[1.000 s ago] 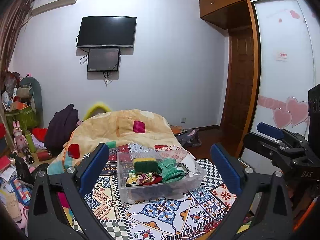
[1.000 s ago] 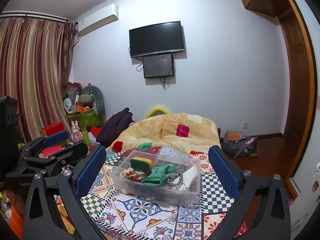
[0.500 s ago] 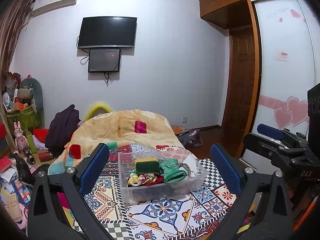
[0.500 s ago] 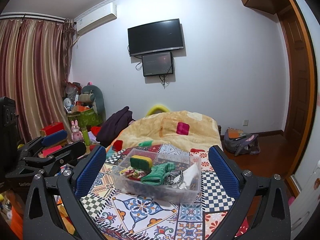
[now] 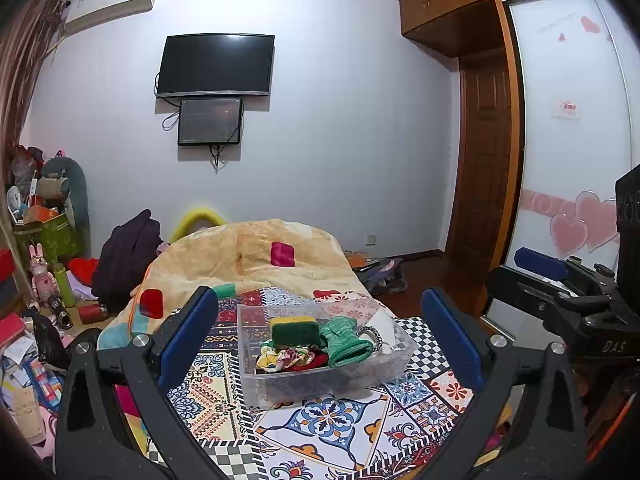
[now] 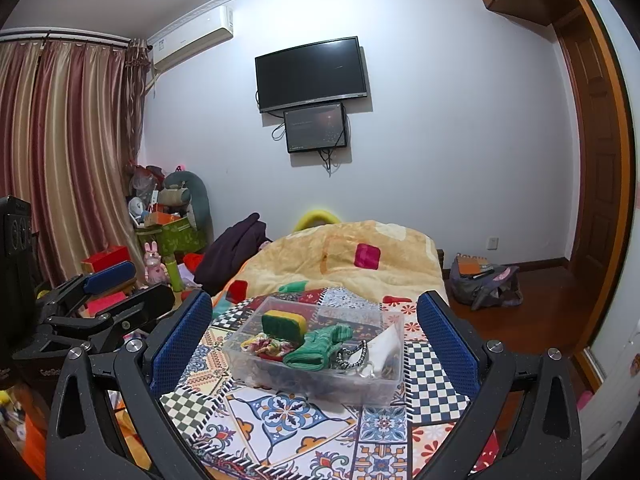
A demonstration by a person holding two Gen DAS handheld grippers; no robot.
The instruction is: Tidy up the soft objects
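Still, little has changed: the clear box (image 5: 320, 354) (soft things inside) is seen slightly nearer; left gripper (image 5: 320, 336) and right gripper (image 6: 314, 332) are held wide apart, empty.

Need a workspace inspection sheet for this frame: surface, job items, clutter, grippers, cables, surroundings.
Surface: patterned tile-print cloth on the bed, flat near the bin.
Job's things: clear plastic bin holds a green-and-yellow sponge, a green knit piece, floral scrunchies, a spiral hair tie and a white item.
Clutter: orange blanket heaped behind the bin; dark garment and toys at left.
Grippers: left gripper open, empty; right gripper open, empty.
Cables: leads hang below the small wall screen.
Surroundings: TV, curtains, wooden door.
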